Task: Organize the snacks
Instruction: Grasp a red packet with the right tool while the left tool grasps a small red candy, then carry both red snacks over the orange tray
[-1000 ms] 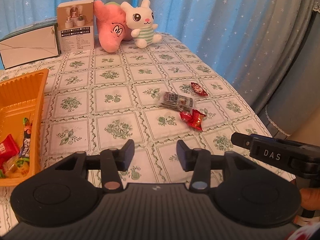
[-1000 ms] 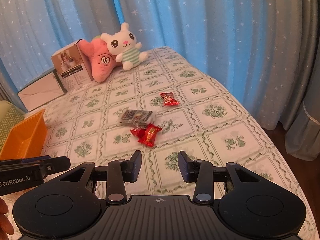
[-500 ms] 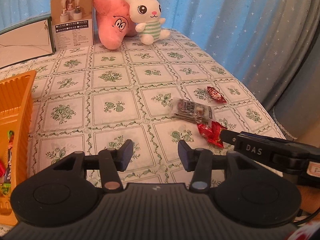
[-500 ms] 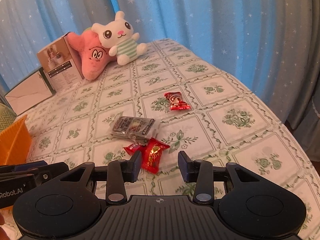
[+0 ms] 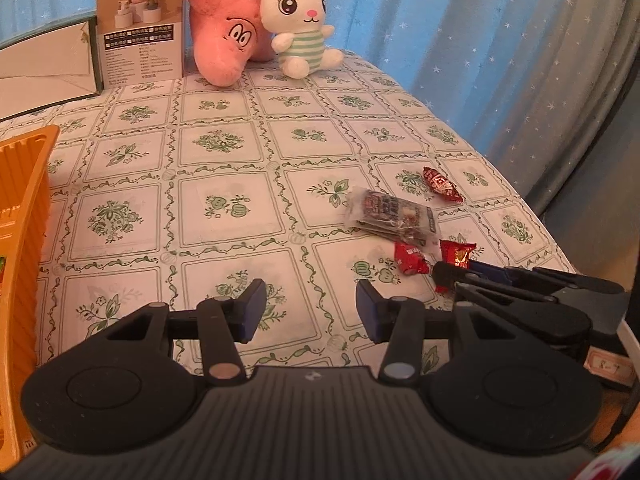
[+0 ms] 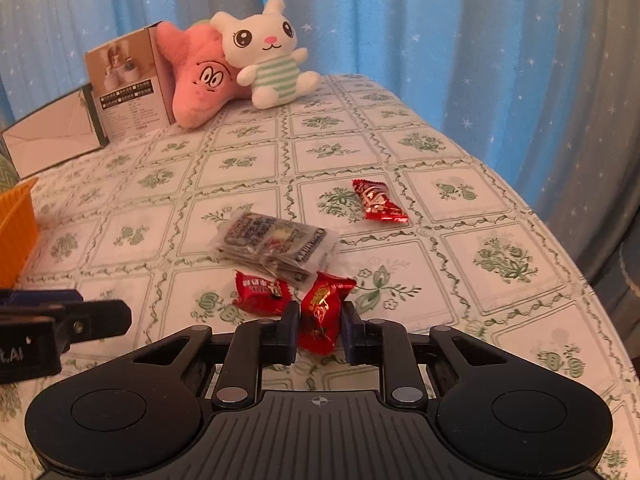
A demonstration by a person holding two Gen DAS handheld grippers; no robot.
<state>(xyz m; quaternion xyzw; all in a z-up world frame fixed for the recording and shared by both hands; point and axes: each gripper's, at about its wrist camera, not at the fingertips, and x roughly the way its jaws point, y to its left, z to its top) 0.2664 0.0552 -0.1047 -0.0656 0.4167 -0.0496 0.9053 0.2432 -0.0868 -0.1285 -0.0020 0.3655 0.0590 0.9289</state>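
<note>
Both tools are matte black plastic. The left gripper (image 5: 306, 312) has two round discs on a ribbed base, silver pivot pins on its links, and dark blue pads (image 5: 253, 309). The right gripper (image 6: 319, 330) matches it, with a small crosshair mark on its ribbed deck and white lettering on its side.

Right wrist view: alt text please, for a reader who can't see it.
The right tool has just closed on a red snack packet on a floral tablecloth. Another red packet, a clear pouch and a third red candy lie beyond.
</note>
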